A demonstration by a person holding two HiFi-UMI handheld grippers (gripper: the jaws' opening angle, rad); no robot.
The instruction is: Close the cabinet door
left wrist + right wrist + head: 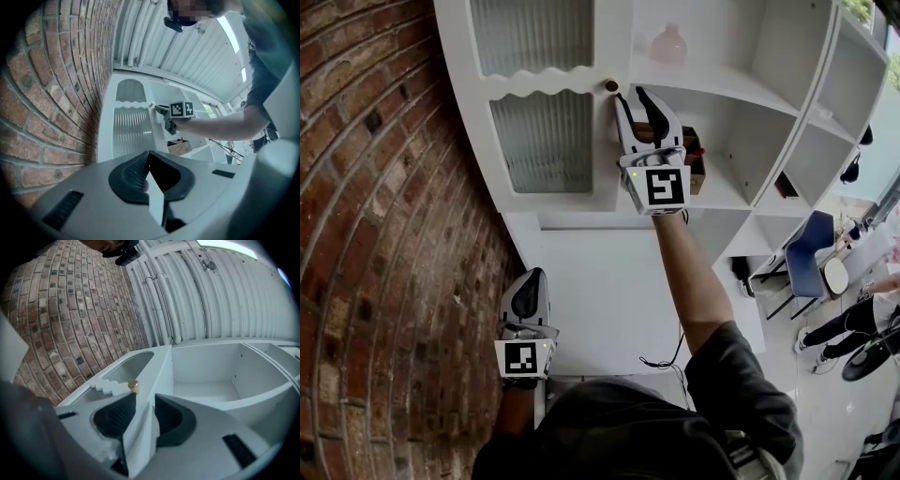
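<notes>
Shelves of the cabinet [600, 291]: a pink bottle [668, 45] in the upper bay, a brown box [697, 161] in the bay below. The ribbed door [548, 141] is at the cabinet's left. The right gripper [630, 94] is clamped on the door's free edge, just below the knob [611, 85]. The left gripper [532, 277] is low, closed and empty. A brick wall [384, 187] adjoins at left.

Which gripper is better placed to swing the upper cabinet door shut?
Right. The right gripper clamps the door edge beside its knob; the left gripper holds a white panel far below.
</notes>
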